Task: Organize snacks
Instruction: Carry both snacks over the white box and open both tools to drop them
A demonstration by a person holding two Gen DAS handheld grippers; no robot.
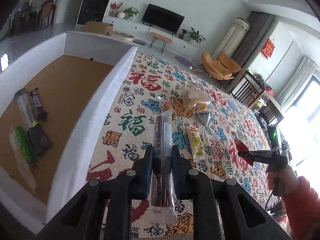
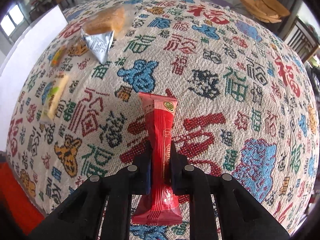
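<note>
While the left gripper [image 1: 162, 156] pinches a dark snack stick [image 1: 162, 140], the right gripper [image 2: 160, 156] clamps a red packet [image 2: 160, 132].

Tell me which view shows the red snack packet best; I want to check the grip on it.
The right wrist view: the red snack packet stands upright, pinched at its middle by the right gripper, print visible. The left wrist view shows it only small and far off to the side, partly hidden.
</note>
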